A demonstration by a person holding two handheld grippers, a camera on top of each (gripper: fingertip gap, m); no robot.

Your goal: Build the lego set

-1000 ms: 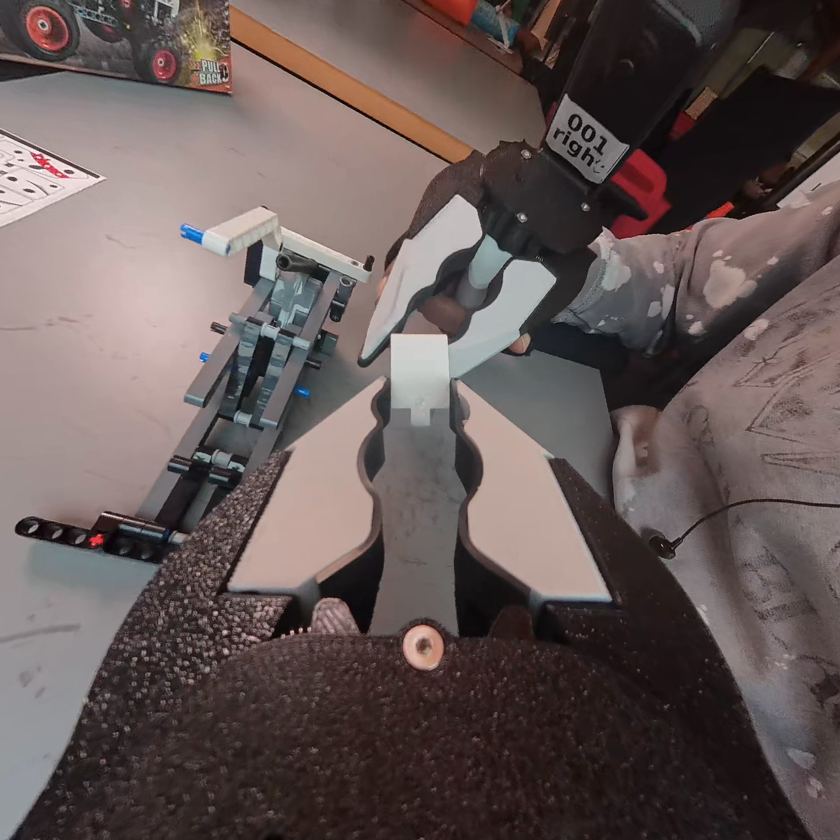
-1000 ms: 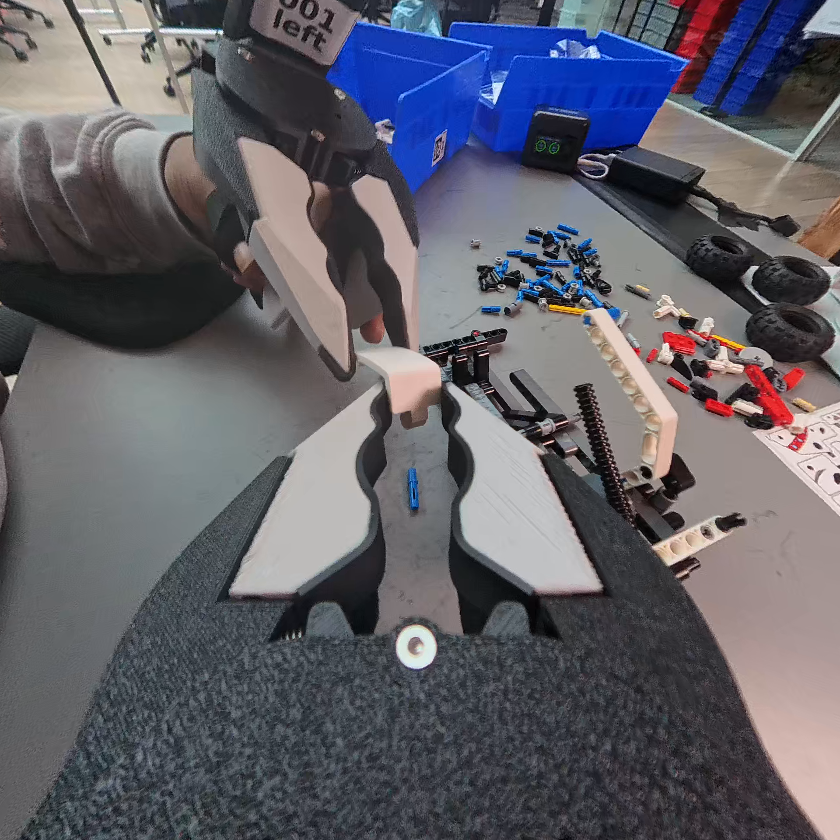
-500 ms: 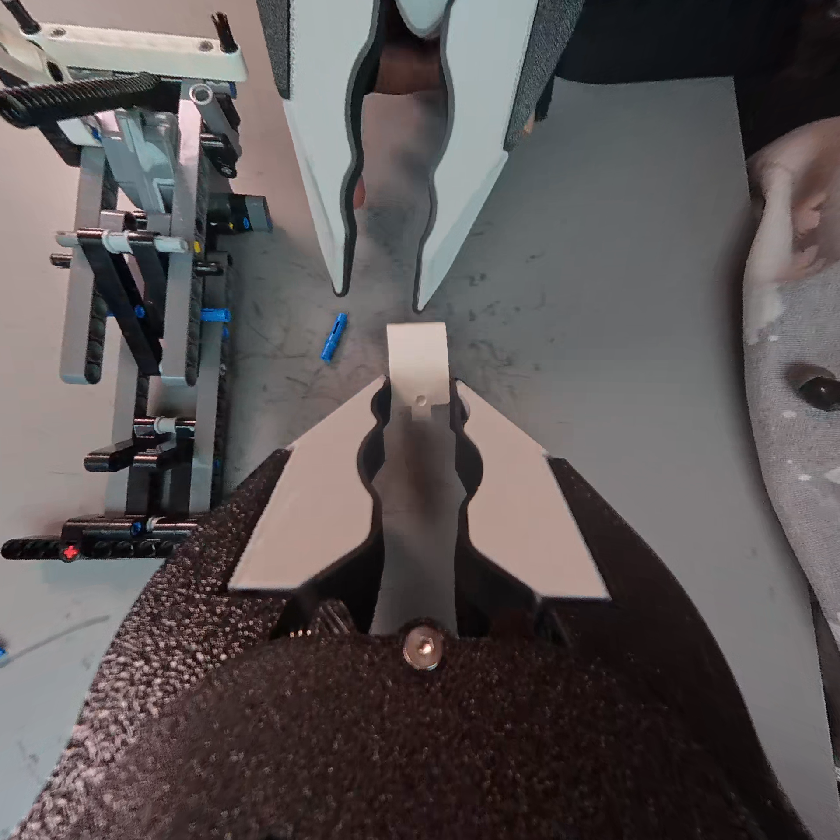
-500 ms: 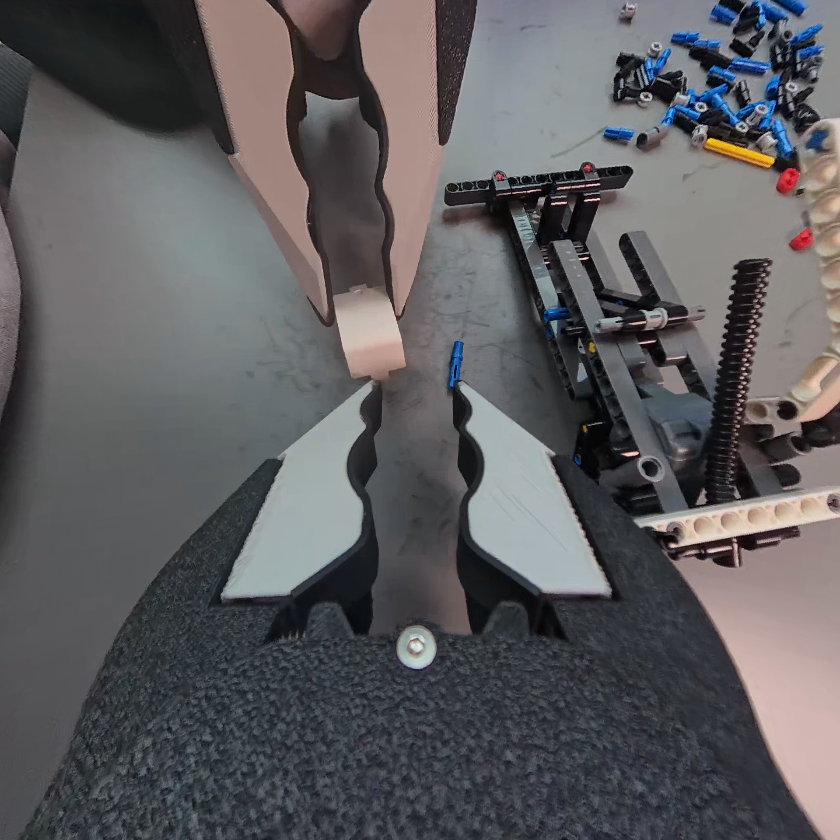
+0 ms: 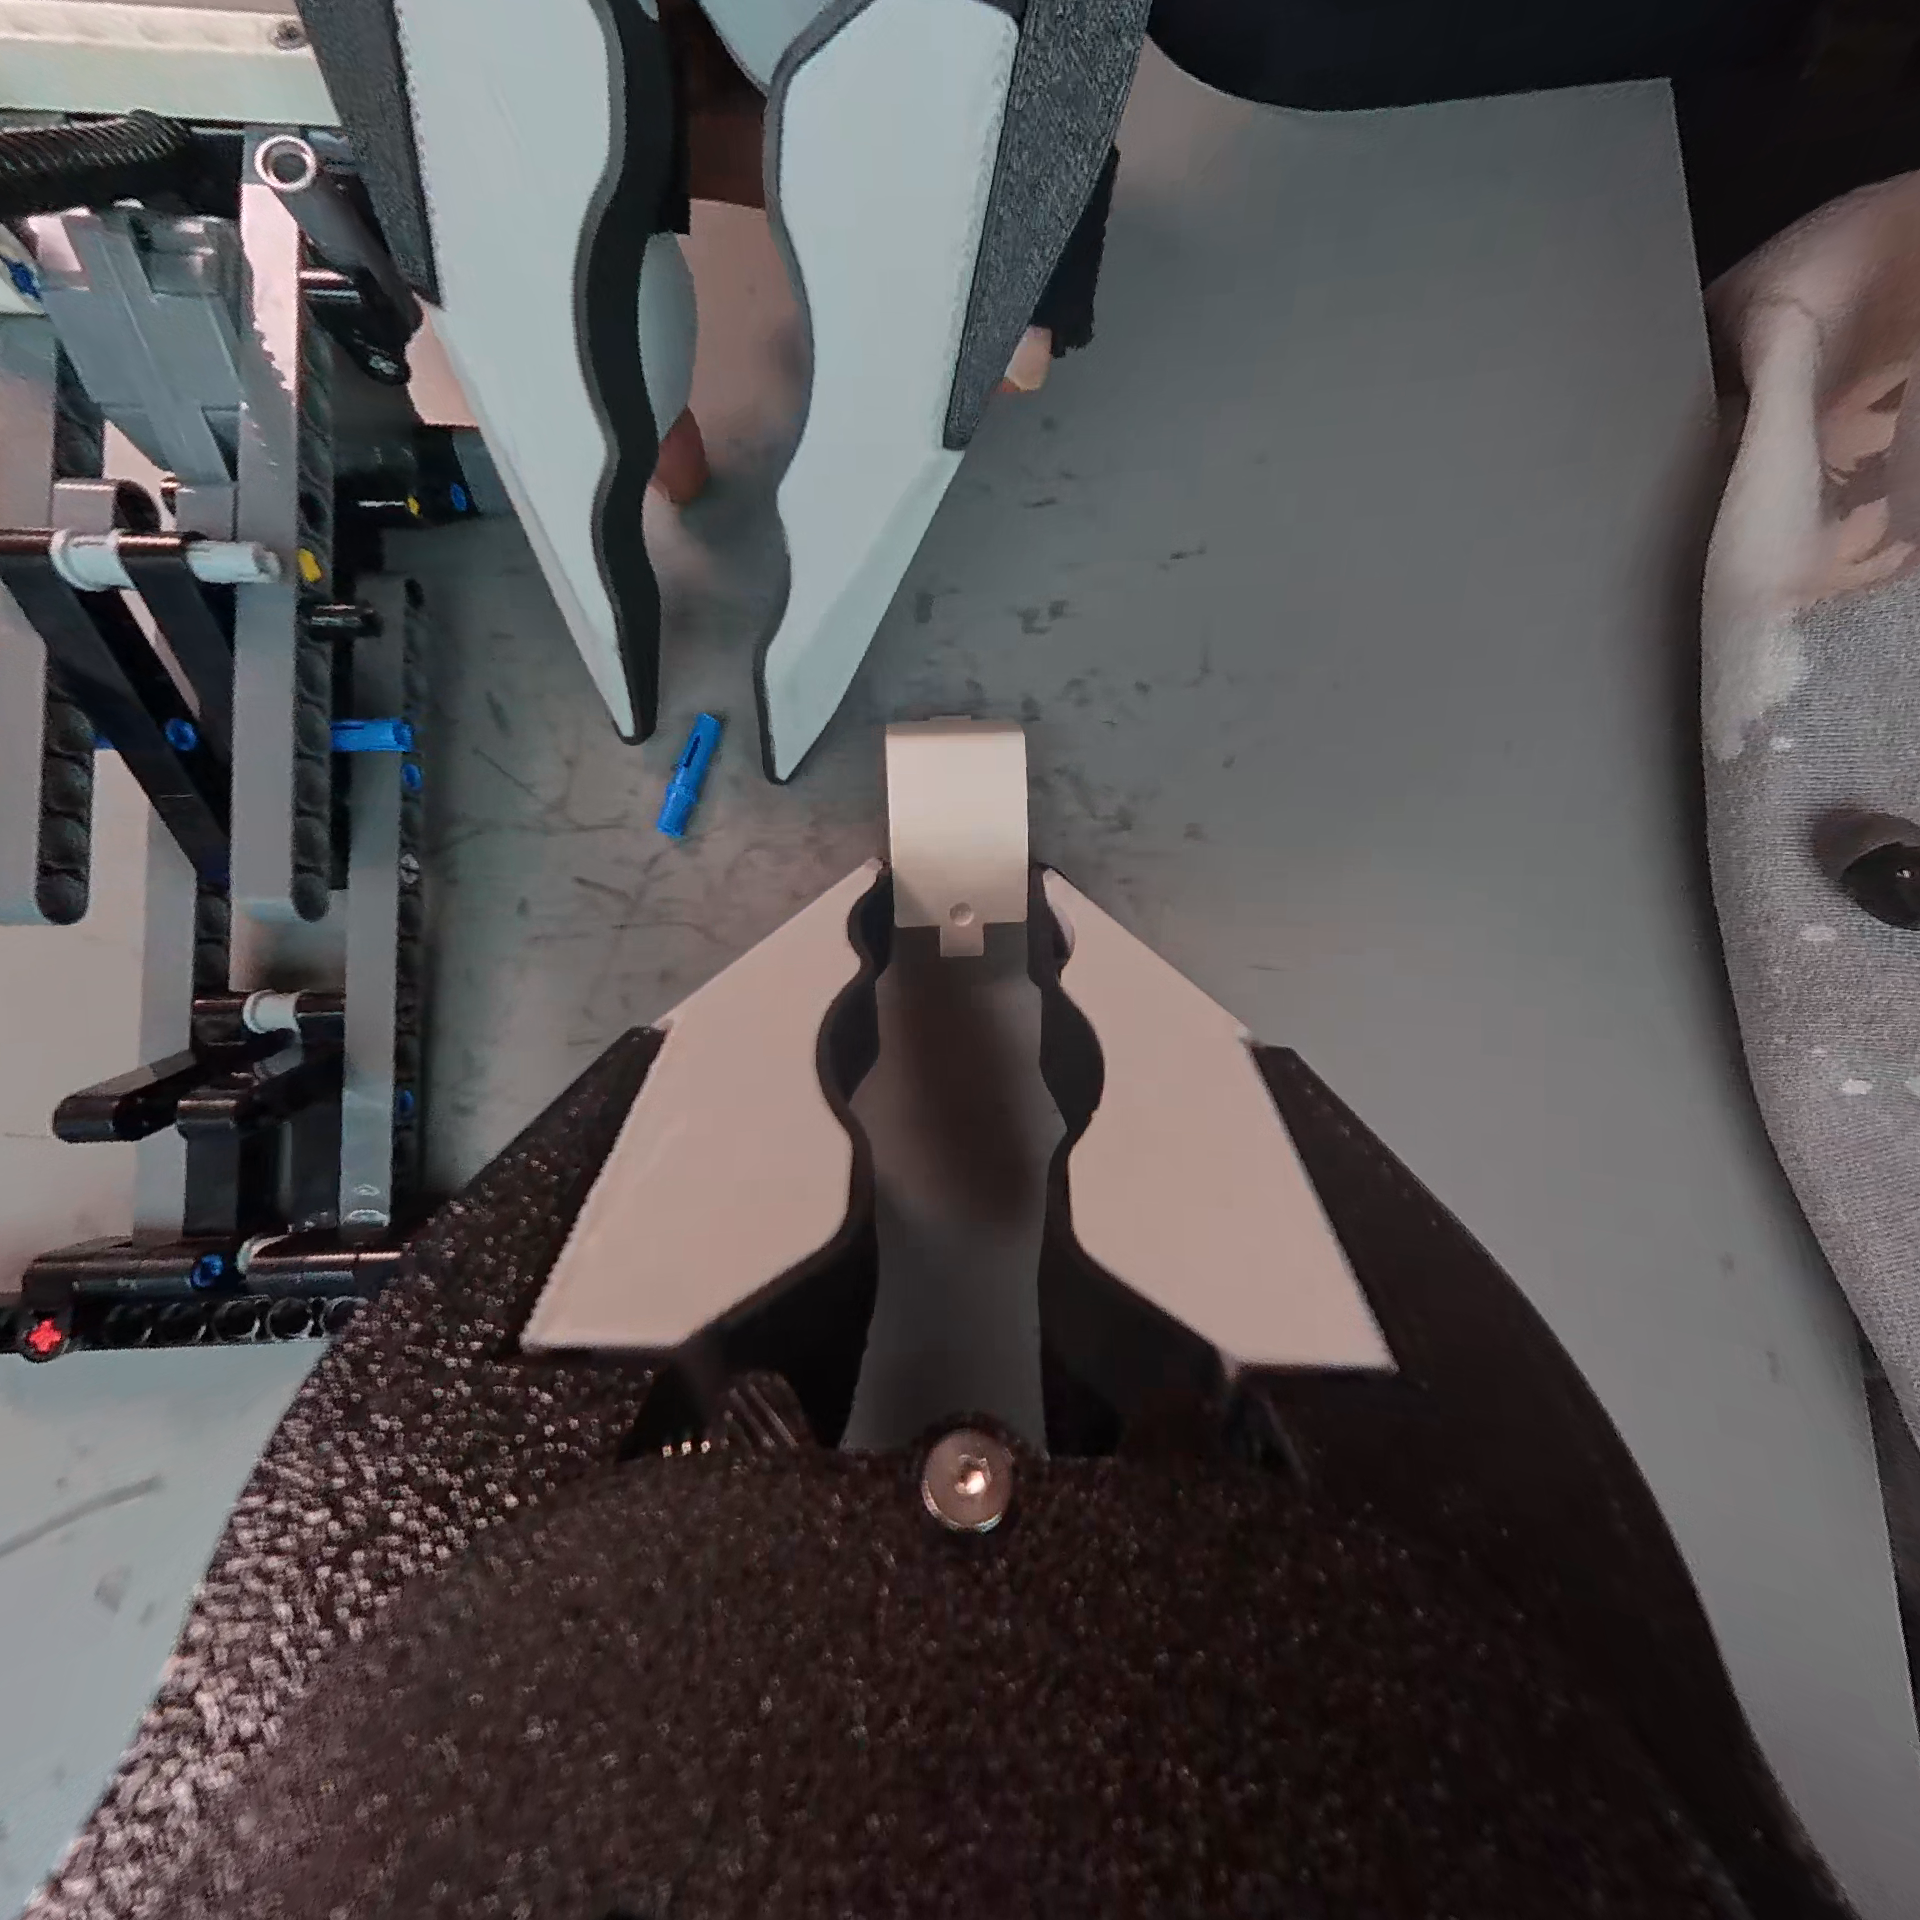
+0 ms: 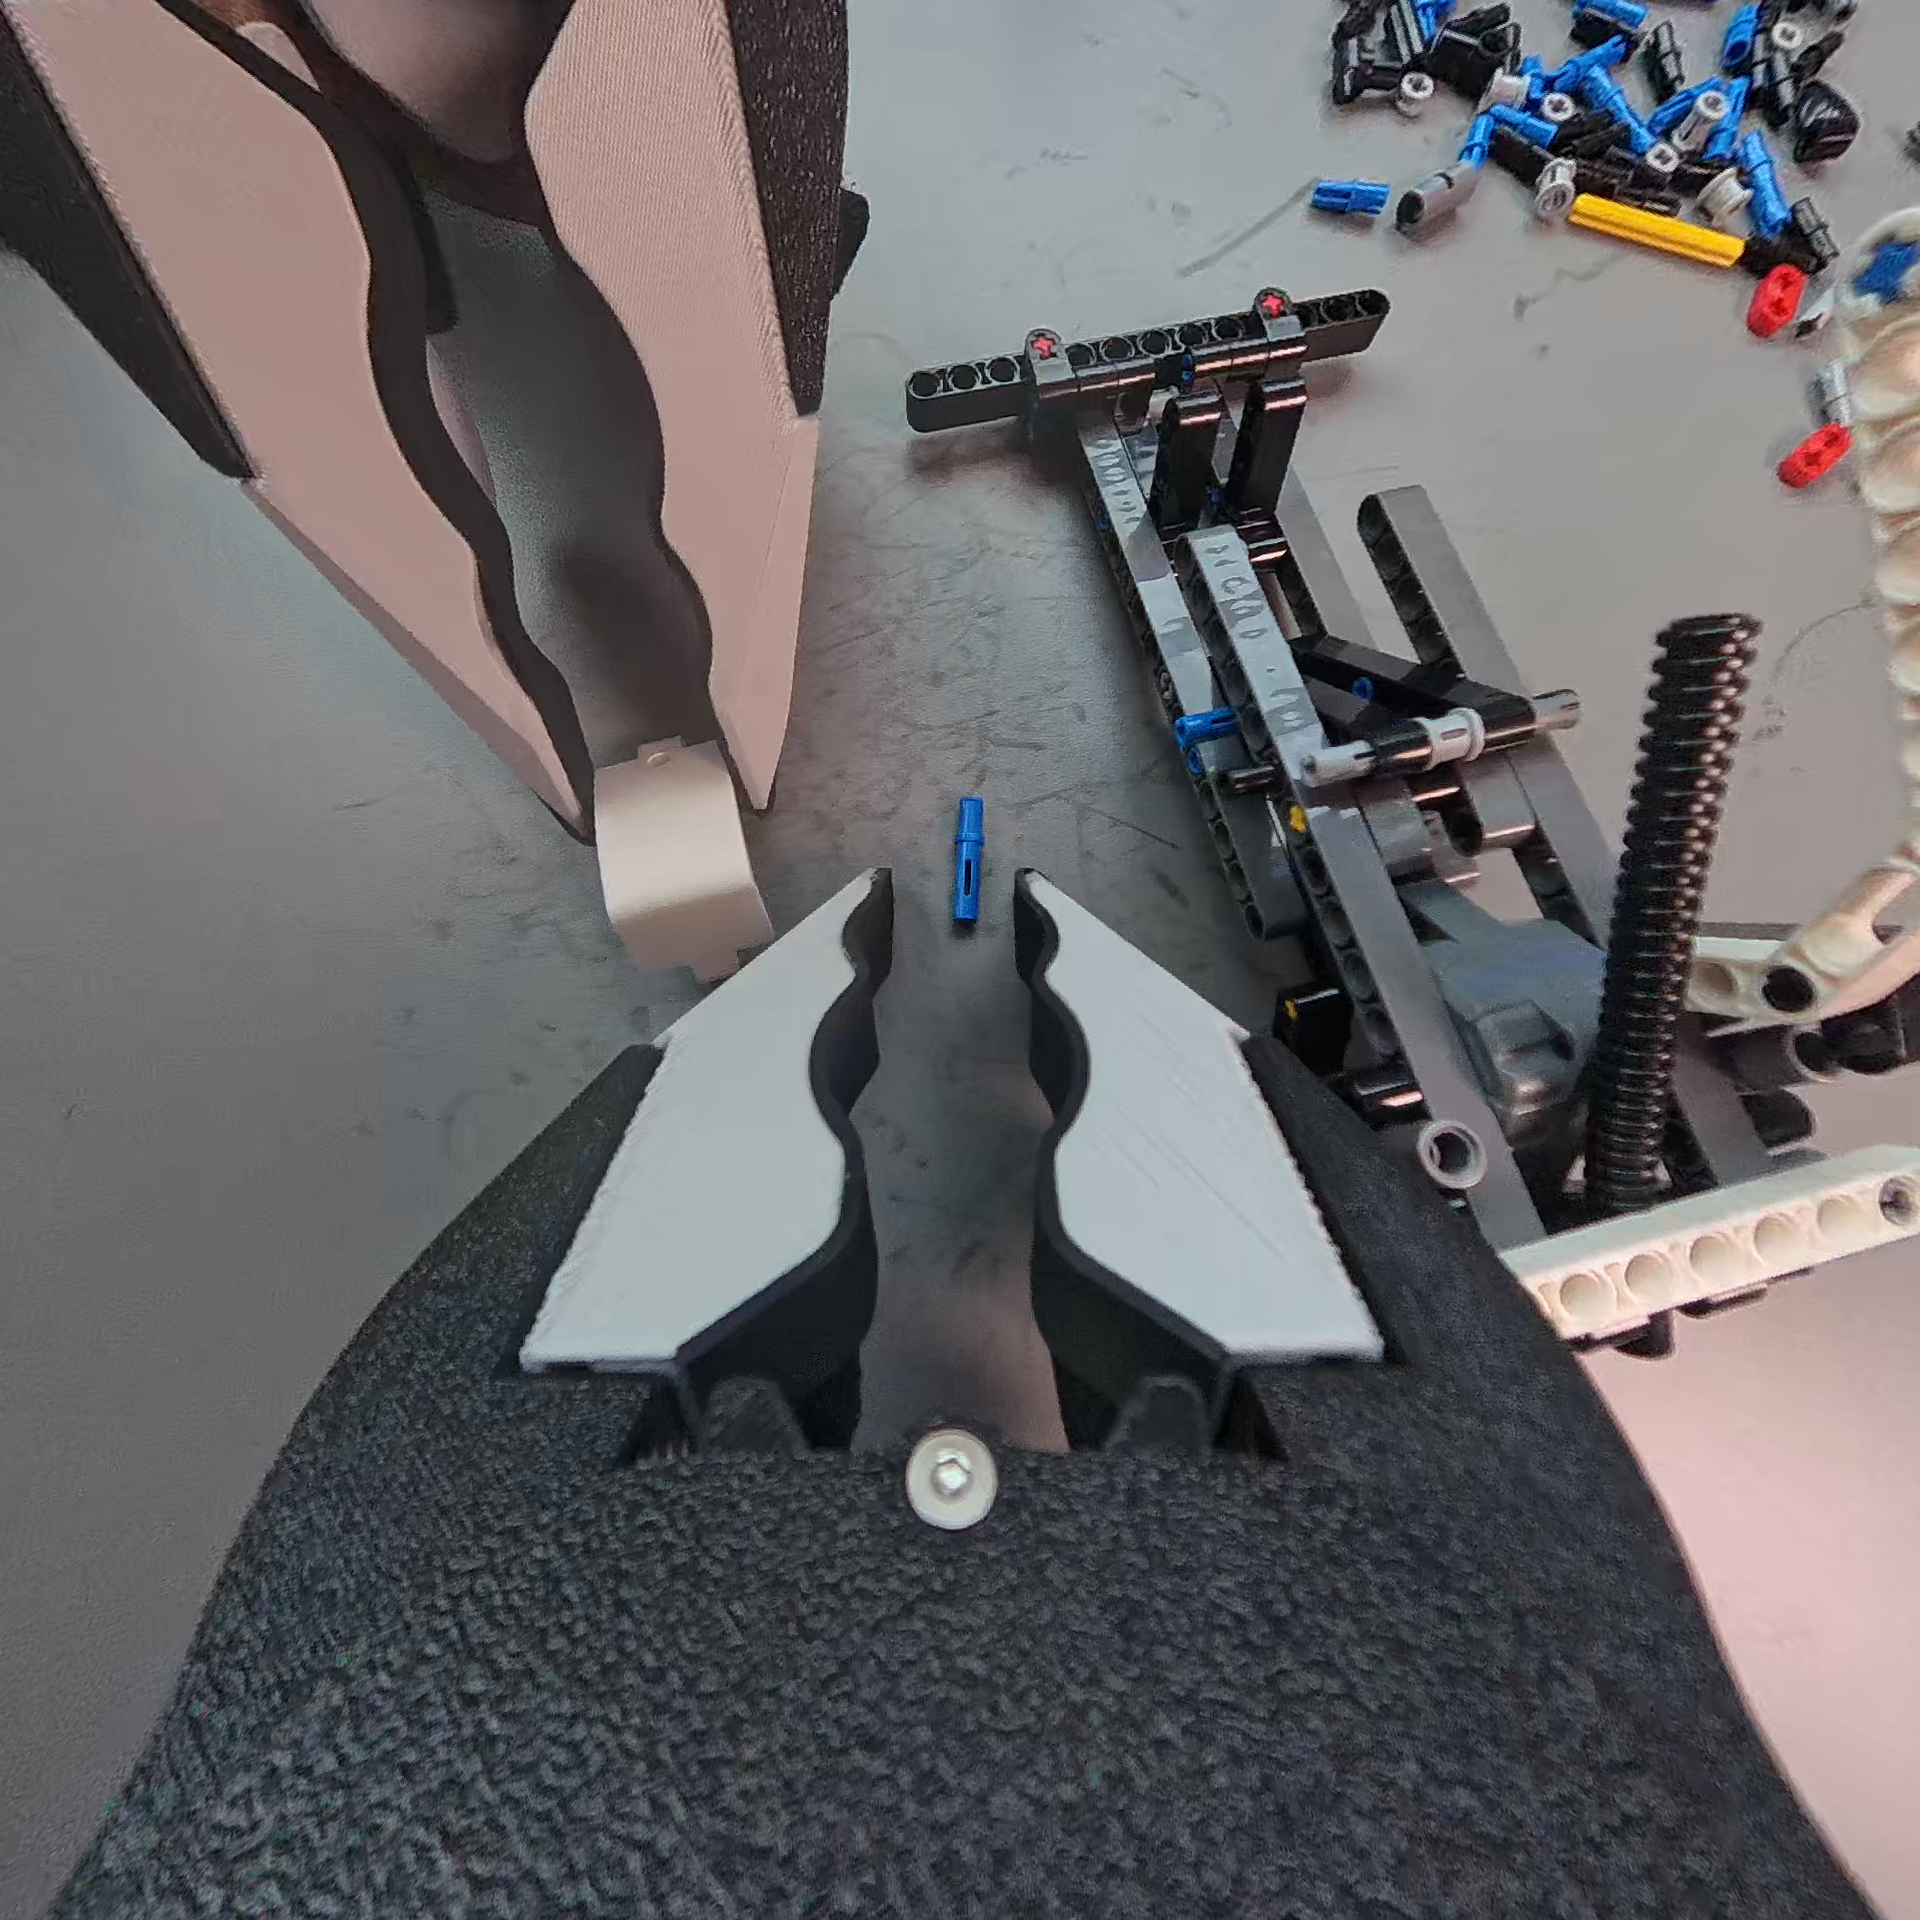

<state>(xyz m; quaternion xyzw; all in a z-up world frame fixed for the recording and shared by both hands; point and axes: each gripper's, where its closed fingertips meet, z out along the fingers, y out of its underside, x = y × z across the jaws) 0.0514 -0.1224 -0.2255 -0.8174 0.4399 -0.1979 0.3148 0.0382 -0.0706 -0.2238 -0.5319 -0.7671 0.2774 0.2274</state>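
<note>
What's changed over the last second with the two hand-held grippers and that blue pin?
Both came down from mid-air to the table. The right hand-held gripper let go of the white curved piece, swung aside and now sits open around the blue pin. The left hand-held gripper stays shut on the white piece; the chassis hasn't moved.

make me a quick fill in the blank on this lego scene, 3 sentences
1. The left gripper is shut on a curved ____ piece.
2. The small pin lying on the table just ahead of the right gripper is ____ in colour.
3. The right gripper's jaws are ____, with nothing between them.

Missing words: white; blue; open
</note>
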